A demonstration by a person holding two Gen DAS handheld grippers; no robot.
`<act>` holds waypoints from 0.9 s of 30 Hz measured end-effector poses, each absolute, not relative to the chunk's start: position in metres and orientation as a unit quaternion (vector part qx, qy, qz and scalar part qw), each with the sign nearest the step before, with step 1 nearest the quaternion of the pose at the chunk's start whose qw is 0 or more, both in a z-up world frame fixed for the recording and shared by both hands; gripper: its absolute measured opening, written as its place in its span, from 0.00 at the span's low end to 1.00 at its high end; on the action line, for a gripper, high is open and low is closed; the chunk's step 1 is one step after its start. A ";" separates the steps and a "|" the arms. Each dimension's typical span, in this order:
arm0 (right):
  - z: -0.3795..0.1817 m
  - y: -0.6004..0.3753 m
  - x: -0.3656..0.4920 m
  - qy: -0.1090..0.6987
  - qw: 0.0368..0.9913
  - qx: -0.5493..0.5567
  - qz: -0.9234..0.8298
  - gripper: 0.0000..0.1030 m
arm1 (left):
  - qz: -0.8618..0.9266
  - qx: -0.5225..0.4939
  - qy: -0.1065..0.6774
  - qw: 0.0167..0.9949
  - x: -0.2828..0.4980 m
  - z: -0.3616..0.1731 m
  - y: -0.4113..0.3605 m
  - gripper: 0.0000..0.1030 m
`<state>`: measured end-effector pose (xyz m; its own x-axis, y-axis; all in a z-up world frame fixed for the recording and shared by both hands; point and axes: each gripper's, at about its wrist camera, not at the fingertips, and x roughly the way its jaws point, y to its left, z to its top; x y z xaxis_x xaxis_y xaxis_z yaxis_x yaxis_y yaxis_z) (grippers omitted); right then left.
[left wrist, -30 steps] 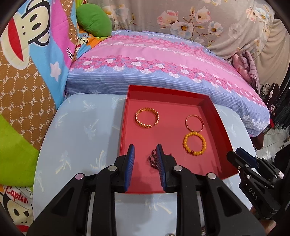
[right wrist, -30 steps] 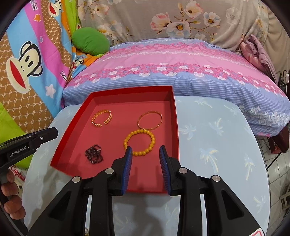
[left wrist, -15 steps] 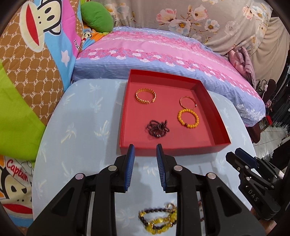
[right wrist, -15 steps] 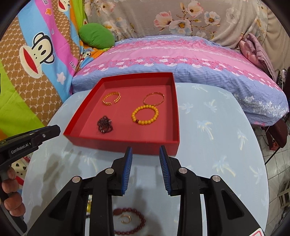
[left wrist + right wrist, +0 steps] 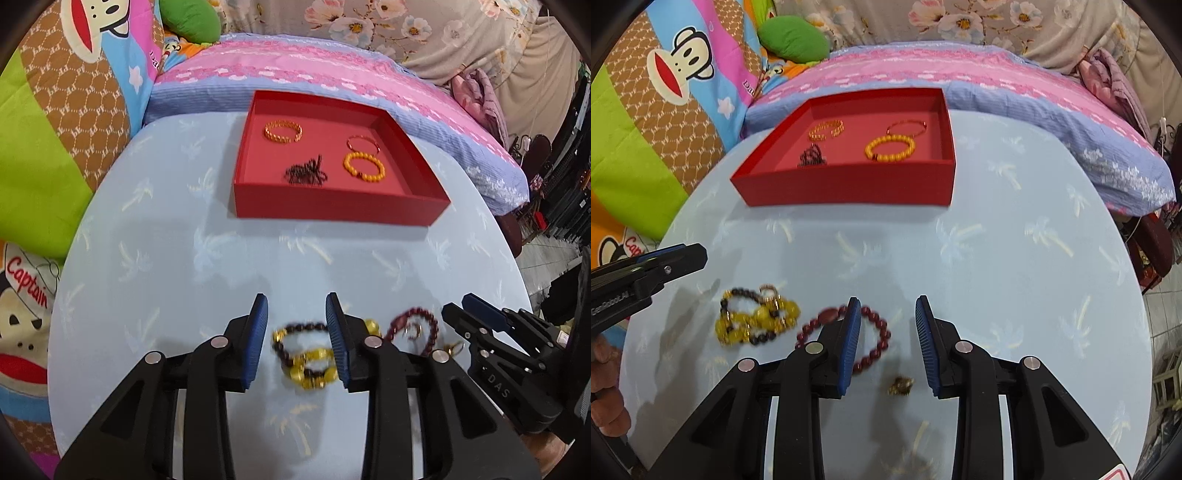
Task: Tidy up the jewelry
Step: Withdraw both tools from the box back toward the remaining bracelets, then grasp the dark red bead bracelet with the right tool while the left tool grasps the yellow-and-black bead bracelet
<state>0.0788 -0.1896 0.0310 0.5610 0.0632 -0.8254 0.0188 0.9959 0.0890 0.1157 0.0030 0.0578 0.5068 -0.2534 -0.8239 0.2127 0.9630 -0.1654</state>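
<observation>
A red tray (image 5: 332, 212) at the table's far side holds a gold chain bracelet (image 5: 283, 132), a thin bangle (image 5: 364, 142), an orange bead bracelet (image 5: 364, 168) and a dark bead cluster (image 5: 306, 173). My left gripper (image 5: 295, 306) hangs over a yellow-and-dark bead bracelet (image 5: 306, 358) that lies on the table between its opening jaws, untouched. My right gripper (image 5: 886, 306) is open. Its left finger covers part of a dark red bead bracelet (image 5: 882, 328), and a small gold piece (image 5: 901, 384) lies between its fingers.
The round table (image 5: 1015, 258) has a pale blue cloth with a palm print. A pink and blue pillow (image 5: 332, 77) lies behind the tray (image 5: 846, 188), and cartoon bedding (image 5: 74, 92) is at the left. A hand (image 5: 605, 398) holds the left gripper (image 5: 683, 254).
Both grippers have drawn back from over the tray toward the near side of the table. Loose bracelets now lie under them. The left jaws stand a little wider.
</observation>
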 end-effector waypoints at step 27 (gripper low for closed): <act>0.003 -0.183 0.077 0.486 0.874 0.028 0.008 0.14 | -0.182 0.024 0.508 0.841 0.087 0.016 -0.027 0.18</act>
